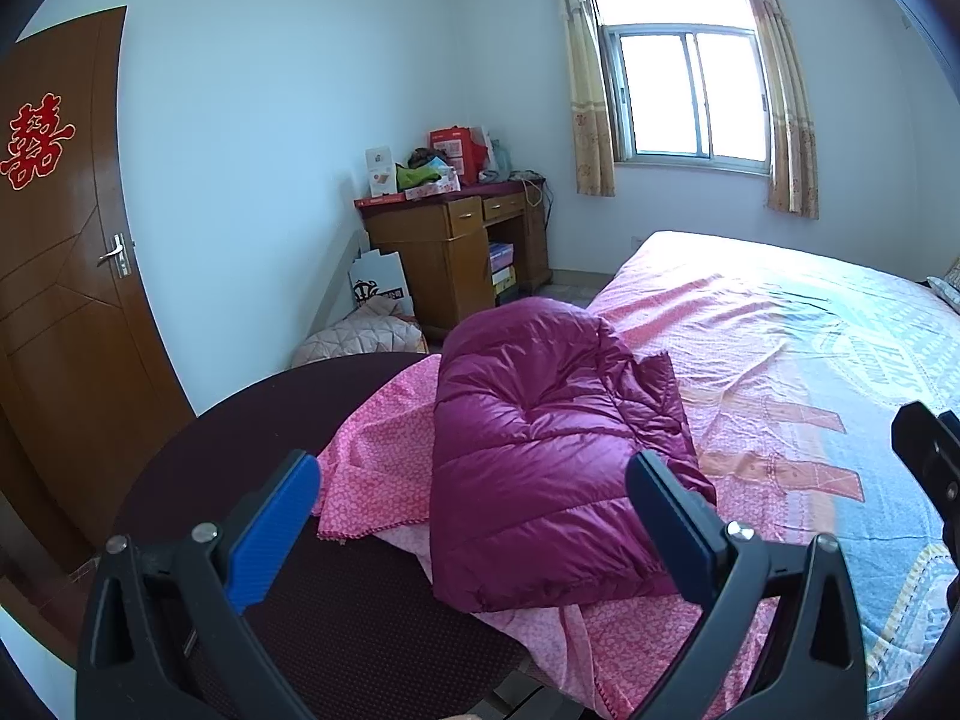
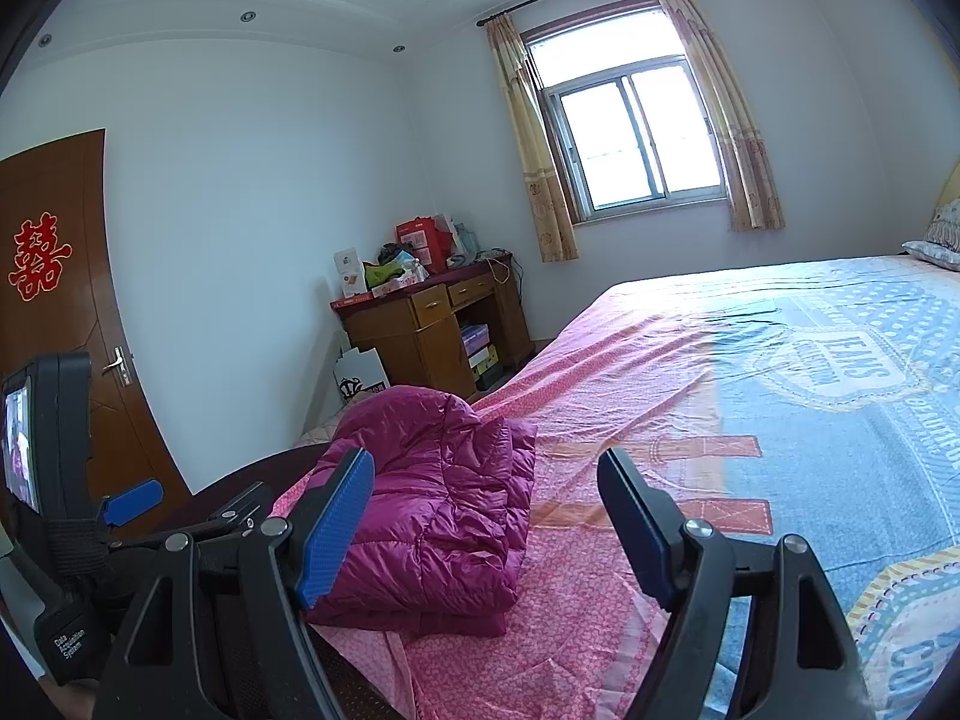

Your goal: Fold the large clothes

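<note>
Magenta down jacket [image 1: 540, 456] lies folded at bed [image 1: 780, 330] corner, seemingly finished | left gripper [image 1: 474, 528] above jacket, fingers apart, empty | right gripper [image 2: 486, 528] beside jacket, fingers apart, empty

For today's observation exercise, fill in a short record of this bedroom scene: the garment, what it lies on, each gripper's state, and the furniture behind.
garment: magenta puffer jacket, folded into a bundle
support: lies on the pink end of the bed sheet, near the bed's corner
left gripper: open, holds nothing, apart from the jacket
right gripper: open, holds nothing
background: wooden desk piled with boxes, curtained window, brown door with a red paper emblem
</note>
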`<action>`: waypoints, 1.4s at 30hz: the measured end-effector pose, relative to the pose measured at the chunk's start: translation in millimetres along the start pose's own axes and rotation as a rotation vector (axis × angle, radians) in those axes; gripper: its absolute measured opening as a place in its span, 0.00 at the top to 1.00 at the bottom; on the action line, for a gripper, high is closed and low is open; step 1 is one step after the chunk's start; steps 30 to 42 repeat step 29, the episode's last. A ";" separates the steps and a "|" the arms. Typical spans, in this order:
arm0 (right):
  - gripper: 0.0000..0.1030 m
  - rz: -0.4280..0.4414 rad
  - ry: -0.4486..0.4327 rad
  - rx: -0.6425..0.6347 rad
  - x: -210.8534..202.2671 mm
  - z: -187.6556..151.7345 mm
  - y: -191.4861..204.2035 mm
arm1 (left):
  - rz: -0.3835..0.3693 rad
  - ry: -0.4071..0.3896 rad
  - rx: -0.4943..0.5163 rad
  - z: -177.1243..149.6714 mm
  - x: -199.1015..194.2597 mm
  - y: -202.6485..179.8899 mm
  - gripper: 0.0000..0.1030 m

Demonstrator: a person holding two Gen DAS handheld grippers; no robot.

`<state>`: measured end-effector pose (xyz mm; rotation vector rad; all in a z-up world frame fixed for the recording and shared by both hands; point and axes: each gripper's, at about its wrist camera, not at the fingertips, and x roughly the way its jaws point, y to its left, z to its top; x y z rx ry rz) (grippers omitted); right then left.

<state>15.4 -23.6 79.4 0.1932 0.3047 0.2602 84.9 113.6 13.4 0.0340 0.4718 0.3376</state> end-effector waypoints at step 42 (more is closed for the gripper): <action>0.24 -0.008 0.021 0.005 3.9 -4.0 2.4 | -0.009 0.040 -0.014 1.1 14.2 7.3 0.00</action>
